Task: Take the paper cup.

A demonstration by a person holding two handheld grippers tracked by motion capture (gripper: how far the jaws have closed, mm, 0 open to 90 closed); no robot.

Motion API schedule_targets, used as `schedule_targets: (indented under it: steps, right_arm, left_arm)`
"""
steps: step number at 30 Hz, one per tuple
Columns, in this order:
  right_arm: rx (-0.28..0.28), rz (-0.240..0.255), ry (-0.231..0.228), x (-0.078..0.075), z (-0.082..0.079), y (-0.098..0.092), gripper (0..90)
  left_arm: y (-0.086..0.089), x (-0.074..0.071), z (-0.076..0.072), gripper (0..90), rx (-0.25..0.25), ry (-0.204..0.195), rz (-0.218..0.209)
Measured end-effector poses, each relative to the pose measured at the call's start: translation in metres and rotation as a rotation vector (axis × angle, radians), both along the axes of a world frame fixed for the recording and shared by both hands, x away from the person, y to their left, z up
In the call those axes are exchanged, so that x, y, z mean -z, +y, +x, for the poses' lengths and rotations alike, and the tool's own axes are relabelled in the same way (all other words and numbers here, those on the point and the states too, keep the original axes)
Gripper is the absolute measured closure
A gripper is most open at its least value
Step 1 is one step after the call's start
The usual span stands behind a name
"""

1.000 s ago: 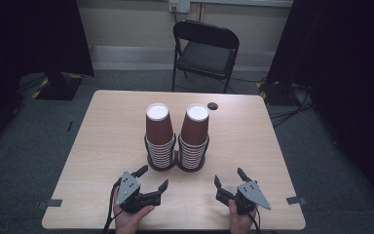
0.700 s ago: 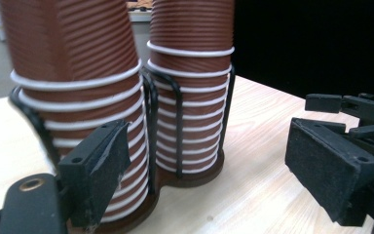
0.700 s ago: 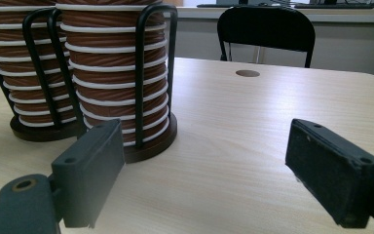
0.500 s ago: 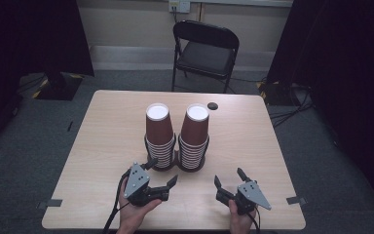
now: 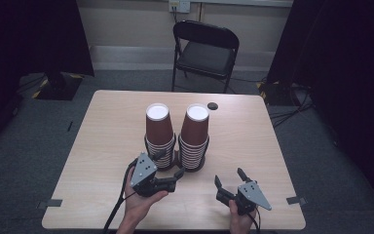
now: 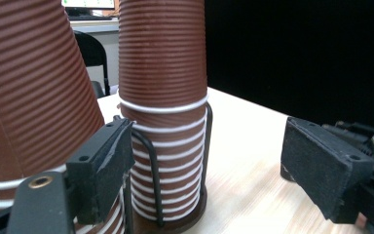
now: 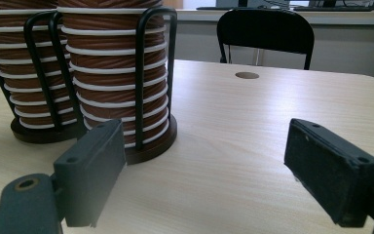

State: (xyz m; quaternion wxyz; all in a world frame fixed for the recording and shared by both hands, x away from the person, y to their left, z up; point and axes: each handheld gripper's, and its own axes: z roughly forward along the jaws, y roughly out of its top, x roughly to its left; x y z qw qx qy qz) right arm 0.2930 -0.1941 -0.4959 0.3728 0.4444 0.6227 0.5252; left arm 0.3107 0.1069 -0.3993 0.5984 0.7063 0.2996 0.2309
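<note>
While the left gripper, jaws just closing yet empty, nears the left cup stack, the right gripper rests released.

In the left gripper view we lose the tops of both cup stacks, the near one and the far one, past the upper edge. In the right gripper view the stacks are cut off too. The small dark spot at the table's far edge is too small to ID.

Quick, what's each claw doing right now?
Left claw: open, jaws just been closing, nothing held, beside the cup stacks.
Right claw: open, empty.
</note>
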Motion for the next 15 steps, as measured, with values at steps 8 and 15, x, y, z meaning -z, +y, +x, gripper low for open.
schedule_targets:
  steps: [8,15]
  right_arm:
    - [0.002,0.000,0.002,0.000,0.000,0.000,14.9]
    - [0.002,0.002,0.000,0.000,0.000,0.000,15.0]
  left_arm:
    - [0.001,-0.009,0.011,19.4,0.001,0.011,-0.016]
    - [0.000,-0.016,0.017,19.3,-0.005,0.004,-0.022]
